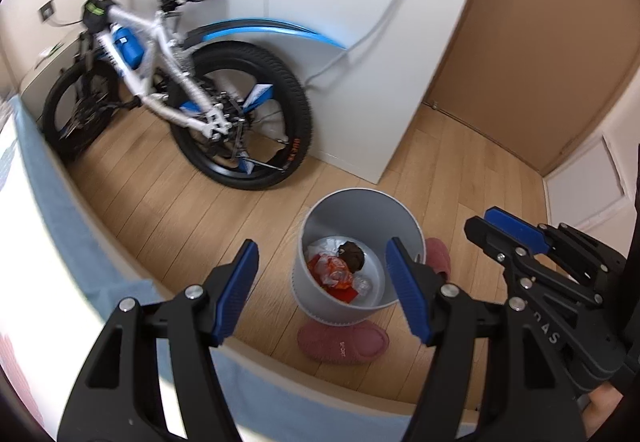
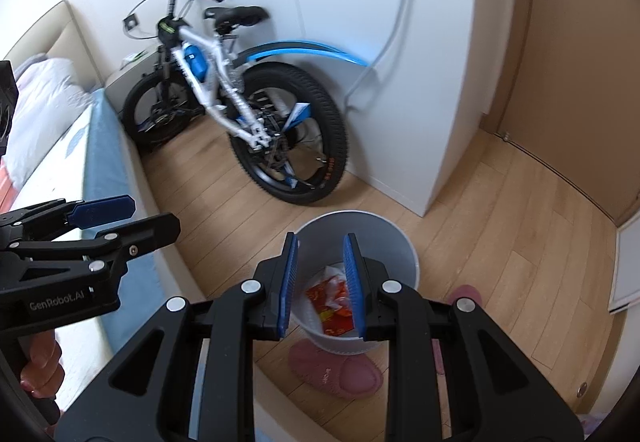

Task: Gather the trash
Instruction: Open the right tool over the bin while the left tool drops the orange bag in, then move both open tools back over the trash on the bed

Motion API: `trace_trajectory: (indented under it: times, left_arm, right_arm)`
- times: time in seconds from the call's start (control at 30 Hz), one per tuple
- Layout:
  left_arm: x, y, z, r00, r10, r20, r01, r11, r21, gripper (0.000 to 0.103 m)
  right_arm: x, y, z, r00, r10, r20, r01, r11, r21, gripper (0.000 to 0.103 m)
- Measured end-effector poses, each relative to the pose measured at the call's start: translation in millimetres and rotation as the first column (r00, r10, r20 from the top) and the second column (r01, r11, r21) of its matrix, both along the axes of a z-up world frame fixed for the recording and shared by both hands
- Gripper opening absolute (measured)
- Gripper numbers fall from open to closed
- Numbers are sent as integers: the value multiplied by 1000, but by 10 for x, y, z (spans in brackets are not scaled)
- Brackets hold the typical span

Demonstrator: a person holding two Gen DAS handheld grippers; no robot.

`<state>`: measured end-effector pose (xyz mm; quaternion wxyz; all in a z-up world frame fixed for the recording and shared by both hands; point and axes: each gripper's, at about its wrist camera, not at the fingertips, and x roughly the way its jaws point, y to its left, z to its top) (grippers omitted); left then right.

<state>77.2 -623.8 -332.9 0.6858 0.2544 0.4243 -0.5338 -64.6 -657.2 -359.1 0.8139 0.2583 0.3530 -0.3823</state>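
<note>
**Me:** Blue pads of both claws fill the bottom of each view. Left claw [image 1: 320,290] is spread wide with nothing between the pads; right claw [image 2: 320,282] has its pads drawn closer but with a clear gap, and it holds nothing either.

**You:** So where is the trash?

**Me:** Down in the bin [image 1: 320,209], a pale round one standing upright on the wooden floor [image 1: 160,209]. At the bottom lie an orange and red wrapper [image 1: 334,272], some white crumpled paper [image 1: 326,244], a dark brown lump [image 1: 352,256] and a bit of clear plastic [image 1: 362,284].

**You:** Which way does it lie from your claws?

**Me:** Straight ahead and below both. Looking along the left claw, the bin sits between the pads, leaning toward the right pad. Looking along the right claw, the open mouth [image 2: 360,217] shows right through the gap. Neither claw touches the rim. I judge the right claw is the nearer and better centred, since its fingers frame the opening; the two claws hang side by side, the left one [image 2: 120,217] visible at the edge of the right view.

**You:** Anything around the bin?

**Me:** One pink slipper [image 1: 344,344] lies against its near side, its long axis running across my view, and another [image 1: 438,254] peeks out on the right. A bicycle [image 1: 180,89] leans by the white cupboard [image 1: 380,41] well beyond, and the bed [image 2: 80,161] runs along my left.

**You:** How far along?

**Me:** With both claws empty above a bin that has litter in it, I'd guess a drop is done, or nearly all of it.
</note>
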Motion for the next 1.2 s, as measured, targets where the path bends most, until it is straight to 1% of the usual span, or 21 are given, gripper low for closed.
trace_trajectory:
  times: [0.13,0.23,0.37,0.5,0.6,0.67,0.7,0.8,0.83,0.93,1.0,1.1,1.17,1.2]
  left_arm:
    - [89,295,127,998,56,17,-55,998,-13,66]
    - [165,531,222,995,99,19,-98,995,-22,66]
    - [239,962,402,984,171,45,-170,985,-38,66]
    - [316,1483,563,964,259,59,-256,965,-55,66]
    - [385,1932,683,938,336,84,-331,941,-67,66]
    - [435,2254,763,915,392,95,-385,919,-81,68]
    - [458,2440,800,900,424,104,-417,905,-85,69]
    - [515,2990,898,854,506,120,-497,862,-96,69]
    - [534,3190,931,836,534,127,-525,846,-99,69]
    - [572,3768,1022,773,615,153,-605,788,-110,69]
    - [569,4155,1075,731,662,165,-653,749,-115,69]
    - [520,4759,1129,660,729,181,-721,682,-123,69]
    - [491,5073,1155,614,767,186,-759,639,-127,69]
    - [469,5249,1166,592,784,189,-776,617,-129,69]
  right_arm:
    - [103,213,135,999,45,-1,-45,999,-17,23]
    - [195,410,265,997,81,0,-81,996,-32,31]
    - [361,731,453,987,162,5,-161,986,-47,31]
    - [559,1119,646,965,260,9,-259,963,-68,32]
    - [739,1489,788,939,343,16,-341,936,-82,32]
    - [847,1756,877,918,397,19,-393,915,-93,36]
    - [906,1906,922,904,427,22,-423,901,-97,36]
    - [1071,2351,1043,856,516,36,-511,854,-102,36]
    - [1134,2523,1078,834,550,39,-544,832,-103,36]
    - [1319,2993,1155,775,630,43,-623,774,-109,37]
    - [1427,3334,1181,728,684,47,-677,728,-110,37]
    - [1590,3826,1207,652,757,45,-750,653,-110,38]
    - [1660,4148,1225,600,798,49,-791,602,-110,38]
    - [1695,4321,1233,573,818,51,-811,575,-109,41]
